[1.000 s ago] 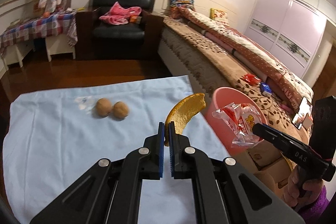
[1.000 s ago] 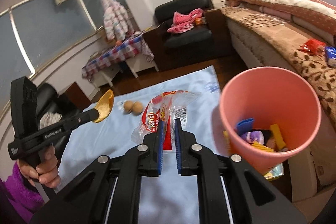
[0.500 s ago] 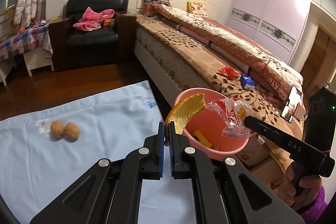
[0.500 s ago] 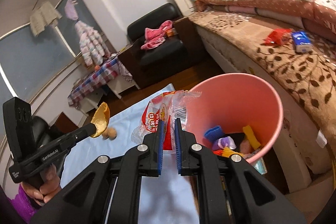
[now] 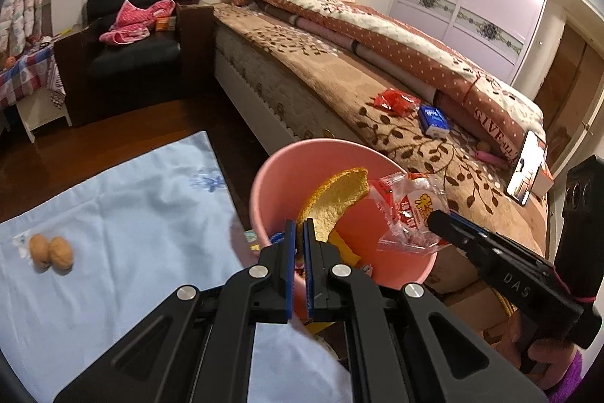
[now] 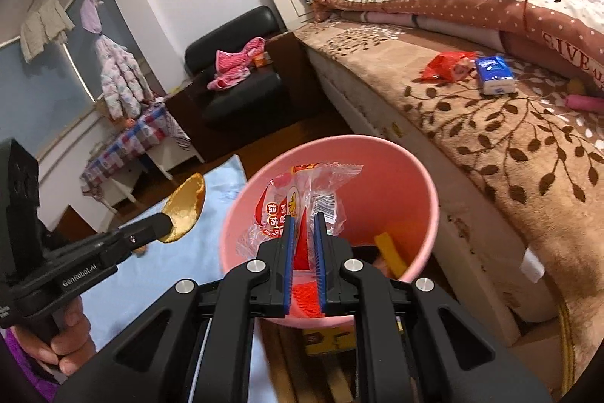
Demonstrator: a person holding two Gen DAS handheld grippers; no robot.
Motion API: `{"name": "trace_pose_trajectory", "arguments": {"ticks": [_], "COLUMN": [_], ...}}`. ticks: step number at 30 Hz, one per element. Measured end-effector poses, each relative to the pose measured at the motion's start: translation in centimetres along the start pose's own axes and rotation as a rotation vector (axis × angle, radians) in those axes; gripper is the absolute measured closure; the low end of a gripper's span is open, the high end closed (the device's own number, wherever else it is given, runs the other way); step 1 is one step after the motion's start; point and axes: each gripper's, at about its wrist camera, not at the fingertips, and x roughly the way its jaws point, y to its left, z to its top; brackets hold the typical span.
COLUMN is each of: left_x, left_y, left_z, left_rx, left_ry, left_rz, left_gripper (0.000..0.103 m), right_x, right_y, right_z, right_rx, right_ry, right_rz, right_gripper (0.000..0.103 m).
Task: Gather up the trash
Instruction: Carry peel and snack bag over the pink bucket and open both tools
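- Peel (image 5: 334, 204), a curved yellow strip of fruit rind, is clamped at its lower end between the nearly closed jaws of the left gripper (image 5: 298, 233); it rises from the blue pads and arcs up and to the right, its long axis leaning that way, tip over the pink bin (image 5: 275, 176).
- Snack wrapper (image 6: 302, 199), clear plastic with red print, is pinched by the right gripper (image 6: 304, 225), jaws narrow on it; the wrapper stands up from the pads over the bin's mouth, long axis roughly upright.
- Bin stands on the floor between the bed (image 5: 339, 78) and the light blue cloth (image 5: 132, 214); yellow scraps lie inside it.
- Writing: "GenRoboT.AI" on the left gripper's body in the right view, "DAS" on the right gripper's body in the left view; red Chinese characters and a barcode on the wrapper; "GIVE" on the quilt (image 5: 494, 127).
- Two walnuts (image 5: 51, 252) lie touching each other on the cloth, well apart from both grippers.
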Motion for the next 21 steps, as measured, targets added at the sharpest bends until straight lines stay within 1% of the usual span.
{"name": "trace_pose_trajectory", "arguments": {"ticks": [7,14,19,21], "left_x": [2.4,3.6,4.1,4.1], "left_y": [-1.3,-1.8,-1.7,-1.5], "left_z": [-0.2,-0.3,-0.4,-0.4], "left_rx": [0.018,0.022,0.009,0.002], "left_ry": [0.041,0.057,0.065,0.062], "left_rz": [-0.001,-0.001,0.003,0.001], "left_gripper": [0.099,0.099,0.095,0.089], "right_x": [1.1,2.2,2.6,2.7], "right_y": [-1.1,-1.5,-1.5,-1.5], "right_z": [-0.3,-0.5,-0.7,-0.8], "right_rx": [-0.024,-0.049,-0.063,-0.067], "right_ry": [0.022,0.038,0.041,0.045], "right_rz": [-0.036,-0.051,-0.063,-0.075], "right_gripper": [0.093,0.093,0.093,0.092]}}
